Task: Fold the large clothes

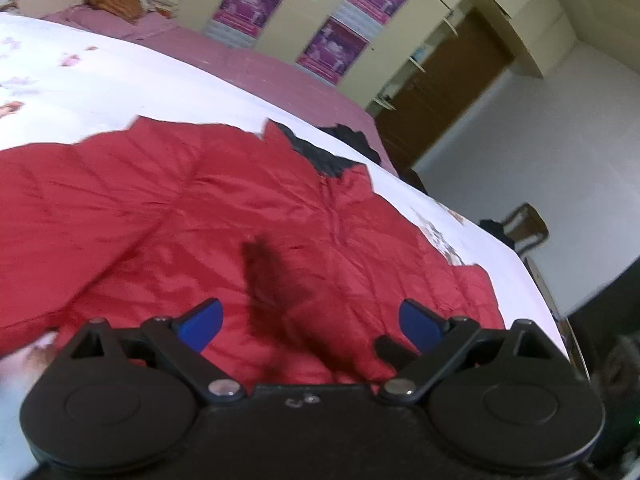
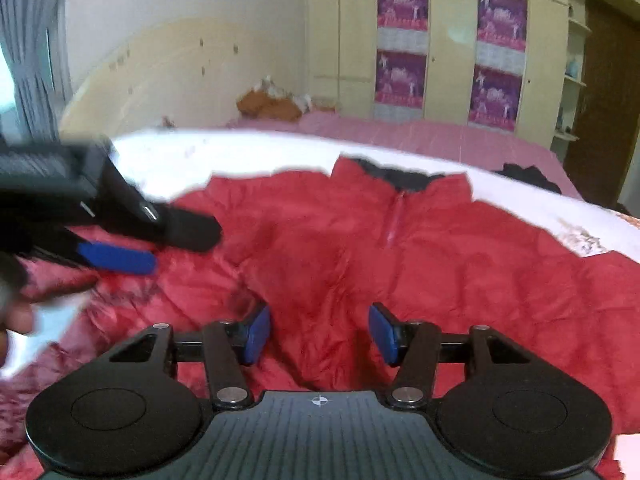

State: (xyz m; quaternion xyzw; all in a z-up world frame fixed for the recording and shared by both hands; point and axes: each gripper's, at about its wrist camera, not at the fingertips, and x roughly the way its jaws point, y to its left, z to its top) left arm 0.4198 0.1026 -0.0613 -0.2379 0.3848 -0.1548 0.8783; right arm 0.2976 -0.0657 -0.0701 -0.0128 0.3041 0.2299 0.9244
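Up close, the left hand-held gripper [image 1: 310,326] hangs just above a red padded jacket [image 1: 200,208], its blue pads spread wide with nothing between them. The right hand-held gripper [image 2: 319,330] hovers over the same jacket, its blue pads partly apart and bare cloth showing in the gap; neither has hold of anything. From the right-hand view, the left one reaches in over the jacket's left part, one blue finger [image 2: 120,258] low above the cloth.

The jacket lies spread front-up on a white bedsheet [image 1: 120,80] with its zip closed and its dark-lined collar [image 2: 400,176] at the far end, away from both grippers. One sleeve appears to lie across the body, so a first fold may be in place; the free pads suggest the person is between grips, likely choosing the next edge to lift.

Beyond the jacket the white sheet gives way to a pink cover [image 2: 440,132], with a small dark garment [image 2: 528,176] lying past the collar. Farther still stands a cream wardrobe [image 2: 452,40] bearing purple posters [image 2: 402,4].
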